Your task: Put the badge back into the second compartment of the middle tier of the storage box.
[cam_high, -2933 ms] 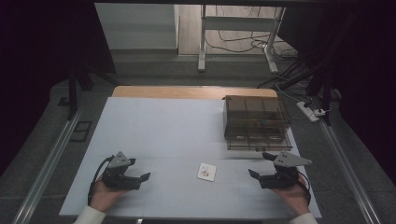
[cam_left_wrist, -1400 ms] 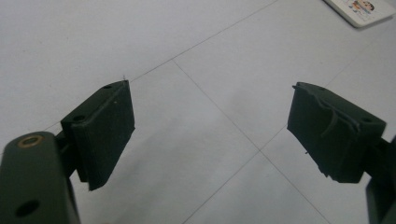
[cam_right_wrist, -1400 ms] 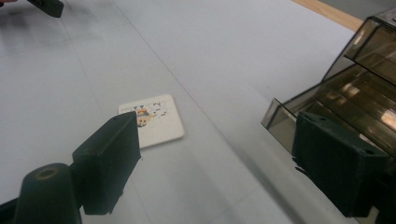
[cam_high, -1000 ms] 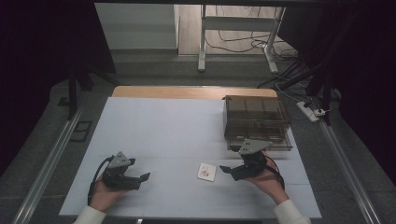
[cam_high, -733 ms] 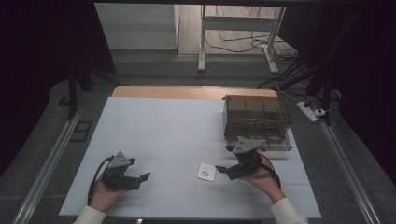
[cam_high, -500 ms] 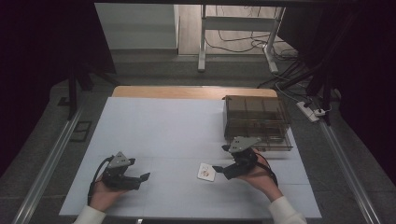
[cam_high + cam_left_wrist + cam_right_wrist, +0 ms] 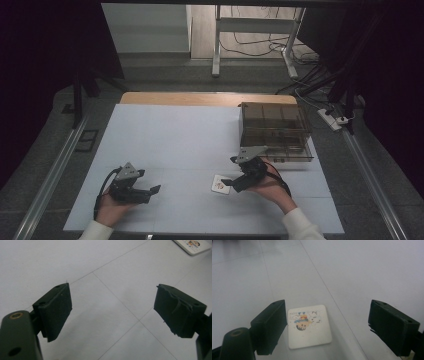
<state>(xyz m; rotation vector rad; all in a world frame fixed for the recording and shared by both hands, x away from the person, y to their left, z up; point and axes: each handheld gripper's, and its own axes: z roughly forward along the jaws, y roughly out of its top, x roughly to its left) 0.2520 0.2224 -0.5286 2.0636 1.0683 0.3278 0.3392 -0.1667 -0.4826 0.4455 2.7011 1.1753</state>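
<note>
The left hand (image 7: pixel 111 209) comes in from the bottom edge at the left, its white cuff just showing, and holds the left gripper (image 7: pixel 150 190) low and level, pointing right; its jaws stand wide apart with nothing between them. The right hand (image 7: pixel 272 187) reaches in from the bottom right, forearm in a white sleeve angled up and left, holding the right gripper (image 7: pixel 229 171) tilted down to the left, jaws spread wide

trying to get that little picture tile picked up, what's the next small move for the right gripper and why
Probably ease the right gripper a little lower and forward, then close. Its jaws stand open, and the tile lies flat on the table between them, close to one jaw, not yet gripped.
</note>
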